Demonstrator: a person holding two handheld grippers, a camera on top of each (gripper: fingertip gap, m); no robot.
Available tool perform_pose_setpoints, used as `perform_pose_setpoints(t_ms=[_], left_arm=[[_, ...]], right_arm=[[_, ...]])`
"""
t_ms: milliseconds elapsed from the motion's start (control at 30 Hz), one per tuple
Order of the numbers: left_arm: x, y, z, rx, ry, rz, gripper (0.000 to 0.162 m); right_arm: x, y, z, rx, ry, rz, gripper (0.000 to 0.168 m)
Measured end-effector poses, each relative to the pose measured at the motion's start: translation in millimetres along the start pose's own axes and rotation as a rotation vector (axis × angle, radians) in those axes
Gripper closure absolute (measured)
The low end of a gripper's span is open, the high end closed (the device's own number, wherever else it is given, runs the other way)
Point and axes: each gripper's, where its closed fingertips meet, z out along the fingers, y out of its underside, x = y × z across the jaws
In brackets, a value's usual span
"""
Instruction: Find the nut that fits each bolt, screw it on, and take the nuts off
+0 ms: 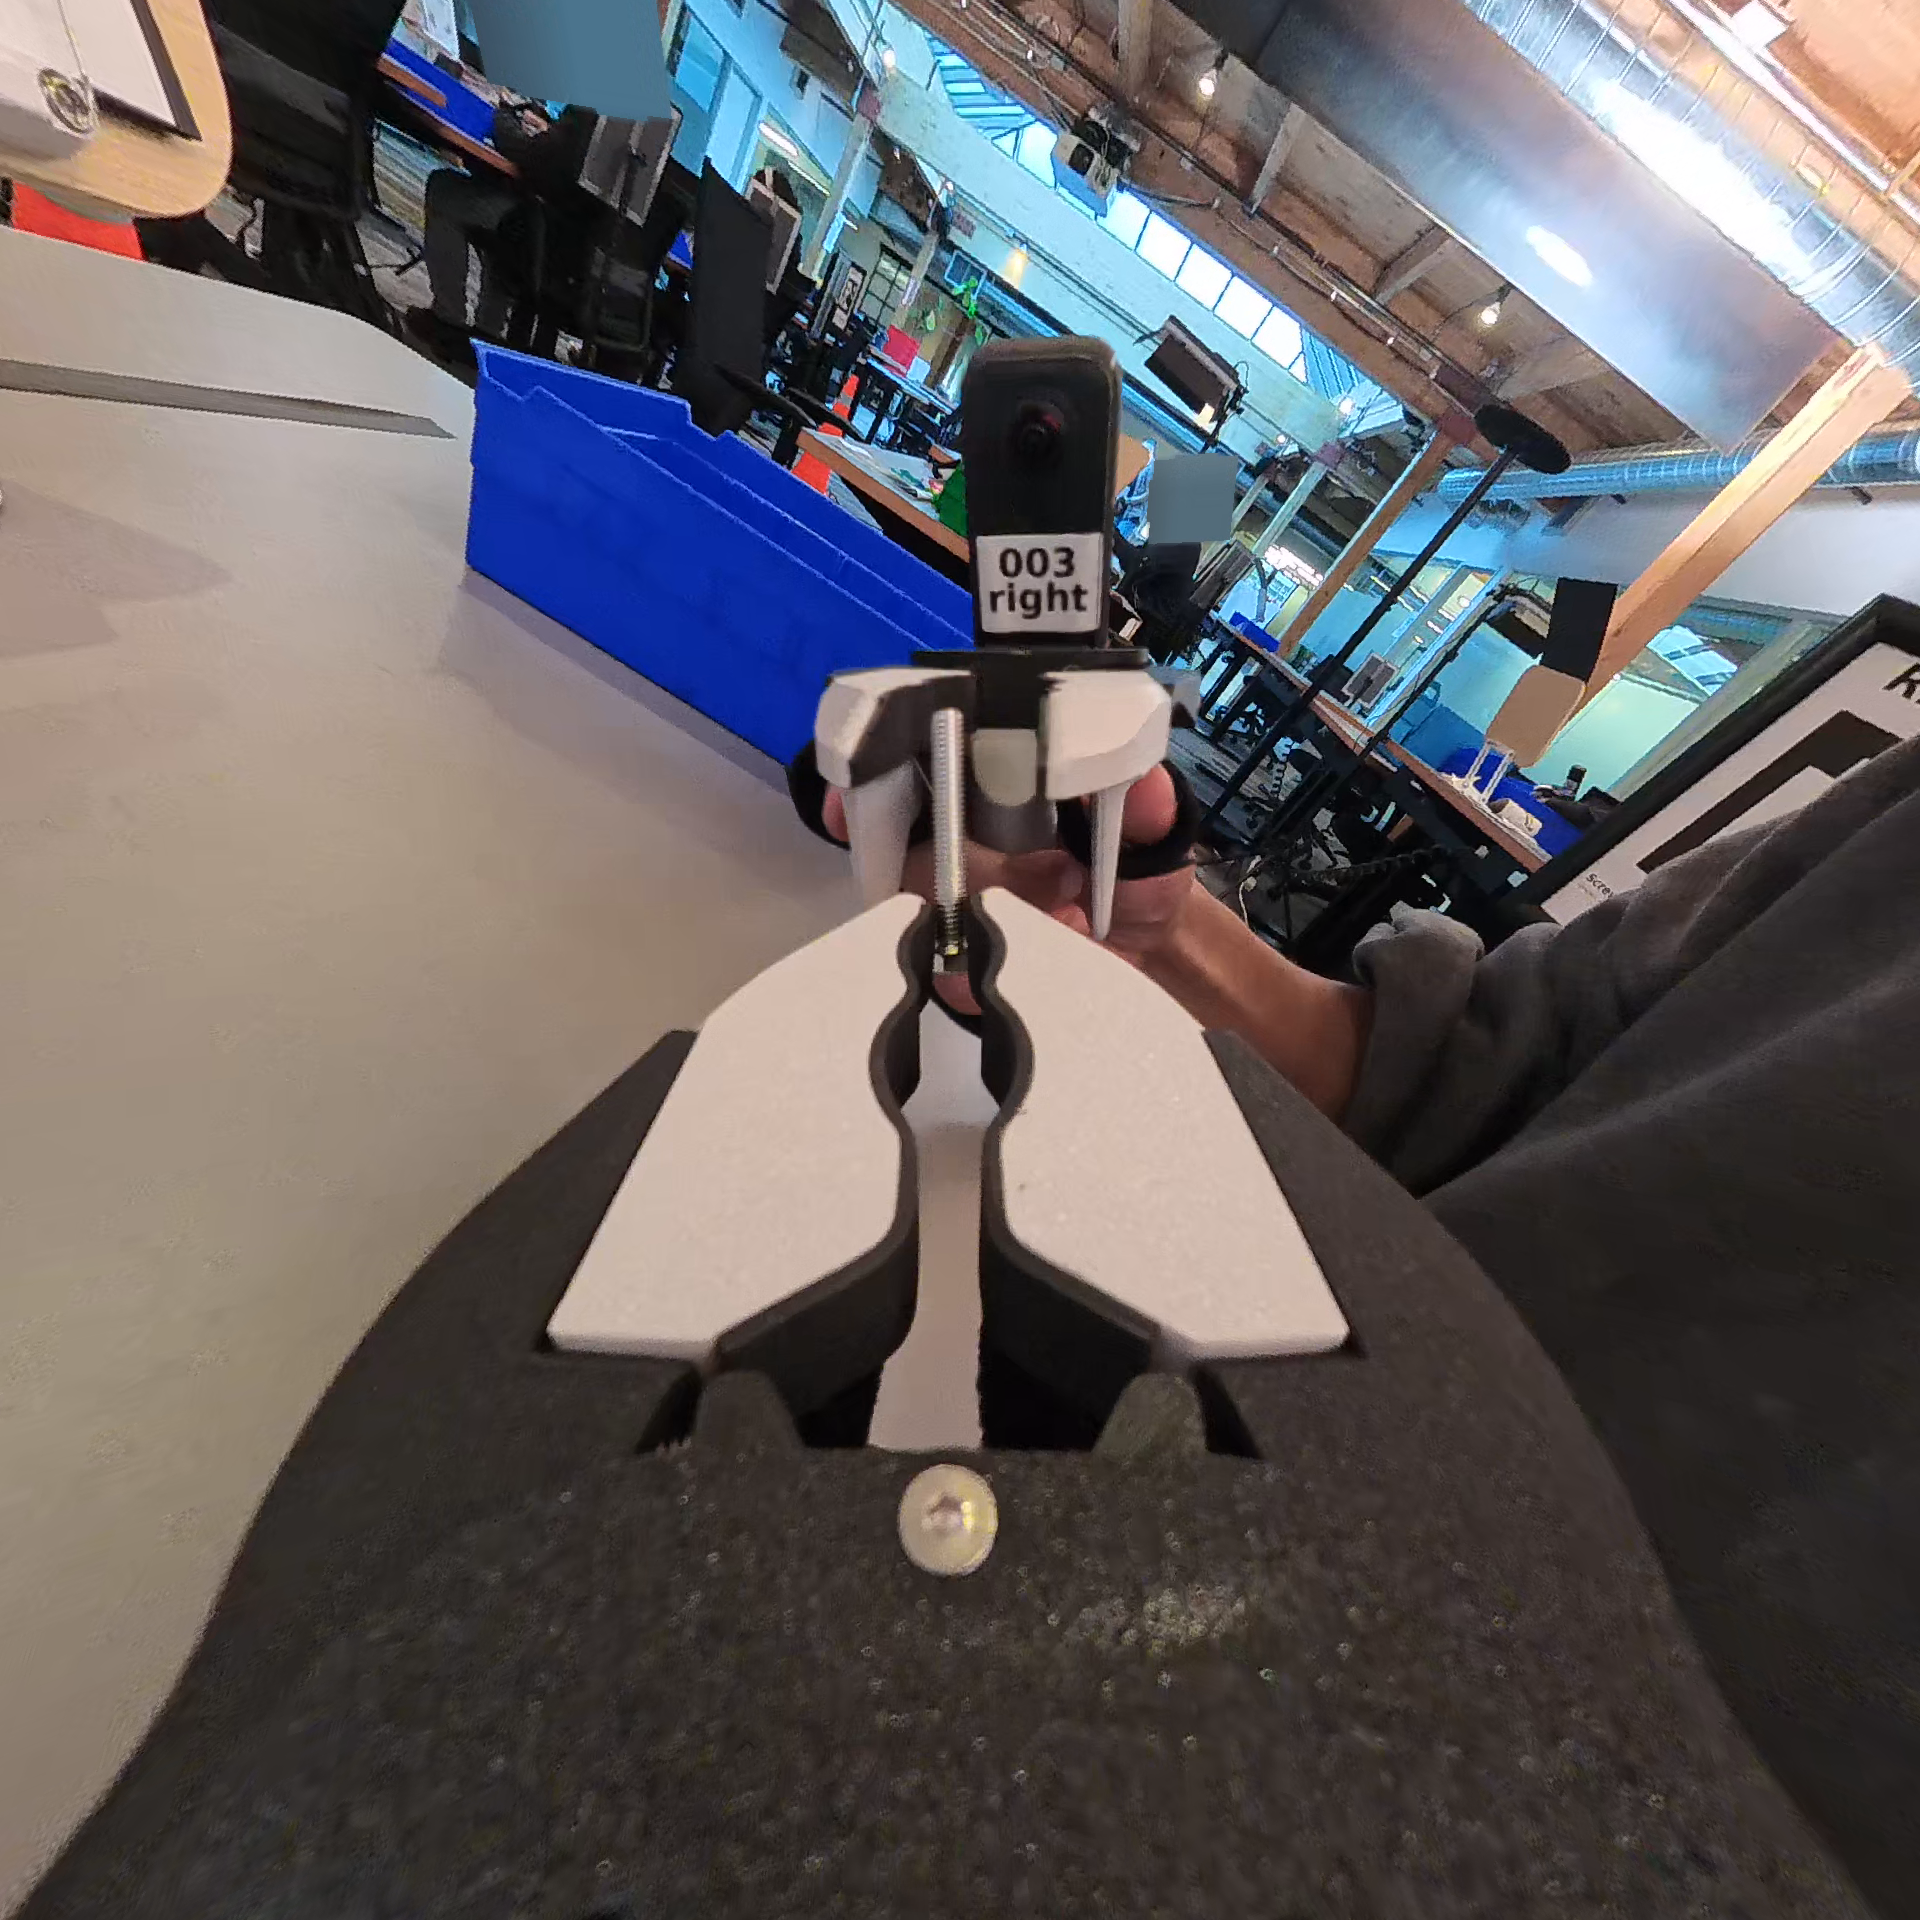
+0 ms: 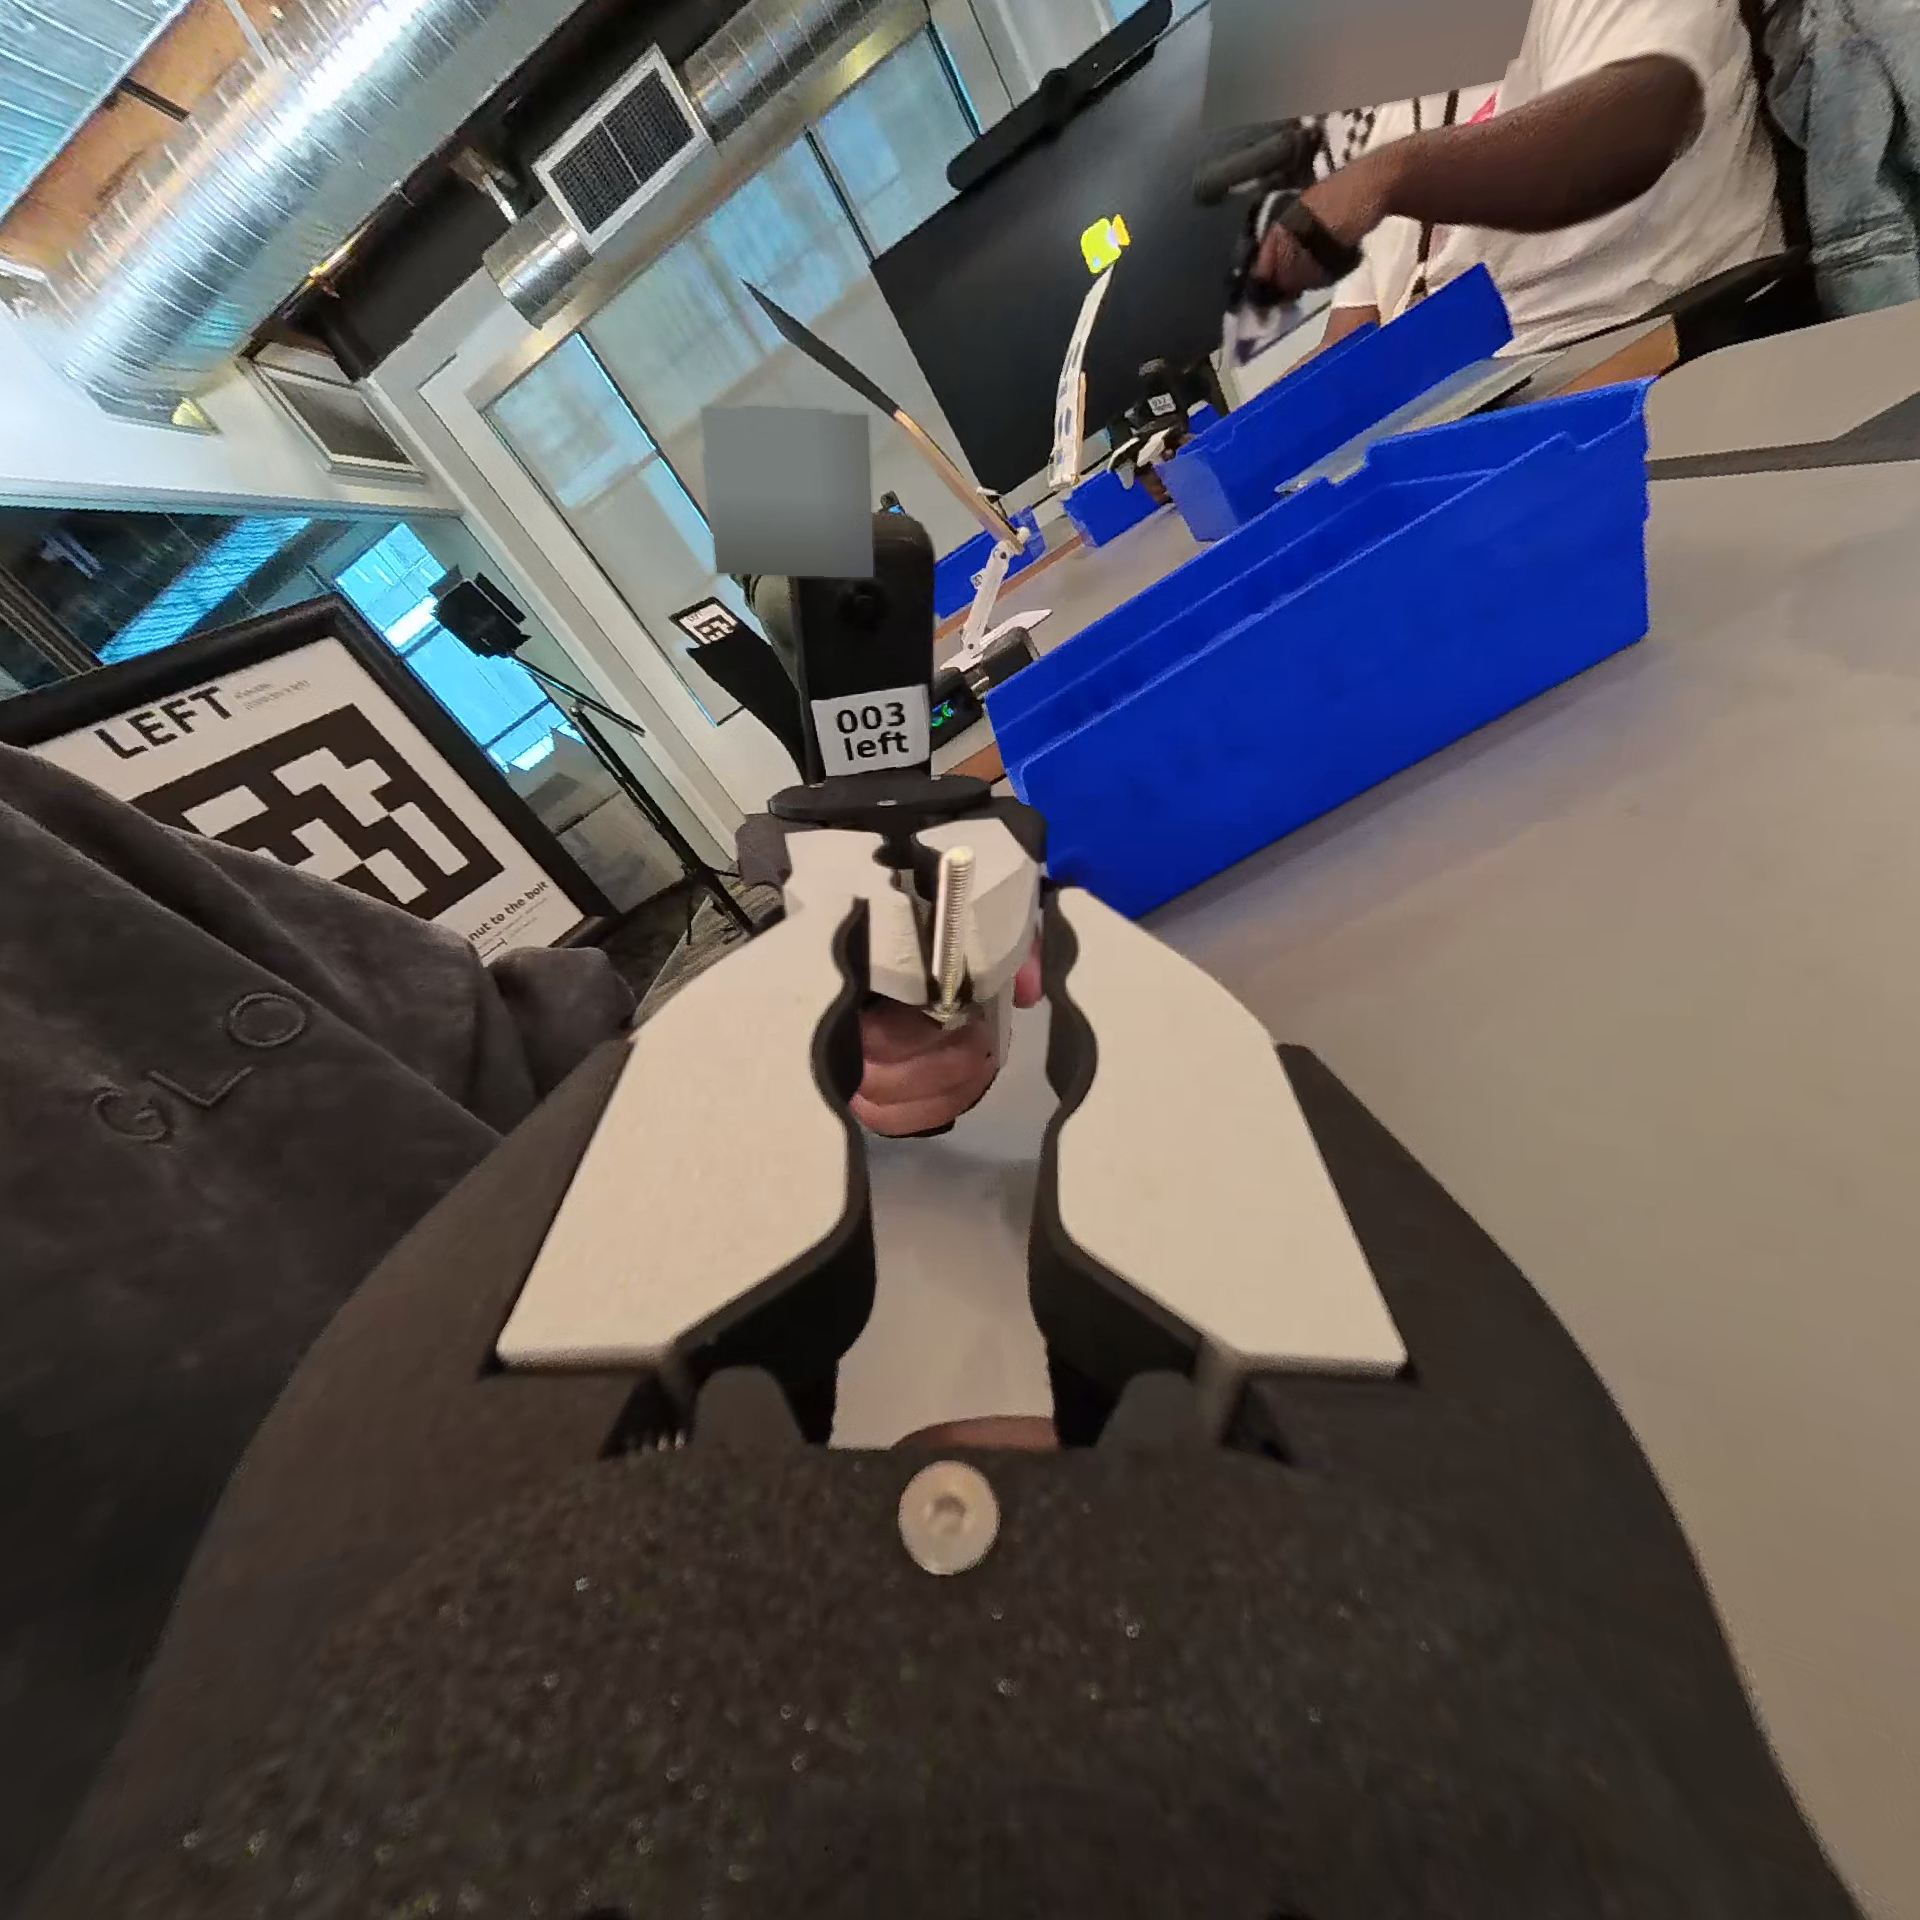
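Note:
A long silver threaded bolt [image 1: 949,800] stands upright, held by its lower end. My left gripper [image 1: 954,920] is shut on that end, where a small brassy part sits between the pads; I cannot tell whether it is the head or a nut. My right gripper [image 1: 992,868] faces it from just behind the bolt, fingers spread and empty. In the right wrist view the right gripper [image 2: 951,925] is open, and its fingers stand on either side of the bolt [image 2: 954,914] without touching it. The left gripper [image 2: 948,987] holds the bolt there. No loose nut shows.
A blue plastic bin [image 1: 665,561] stands on the grey table [image 1: 260,935], also in the right wrist view [image 2: 1330,665]. A framed marker board [image 2: 312,800] stands at the table edge. My dark grey sleeve [image 1: 1662,1039] is close. Another person [image 2: 1558,156] works at more blue bins beyond. My left and right fingertips are right by each other.

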Motion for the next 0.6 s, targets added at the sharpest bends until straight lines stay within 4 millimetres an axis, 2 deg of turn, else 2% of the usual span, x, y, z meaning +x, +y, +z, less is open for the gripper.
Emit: perform_pose_setpoints(t_ms=[133,300,333,400,500,600], left_arm=[[-1,8,5,-0.025,0.006,-0.016,0.157],[1,10,10,-0.034,-0.008,0.004,0.156],[3,7,10,-0.027,-0.003,0.009,0.154],[10,-2,6,-0.004,0.023,0.004,0.135],[11,-10,-3,-0.010,0.005,0.043,0.121],[6,-18,-11,-0.011,-0.043,0.072,0.121]], right_arm=[[2,7,0,-0.045,0.022,-0.053,0.161],[-1,8,-7,-0.074,0.023,-0.079,0.162],[-1,4,-10,-0.078,0.036,-0.092,0.163],[-2,-4,-20,-0.107,0.087,-0.146,0.162],[-6,-46,-61,-0.064,0.204,-0.246,0.163],[7,-88,-131,-0.084,0.452,-0.305,0.163]])
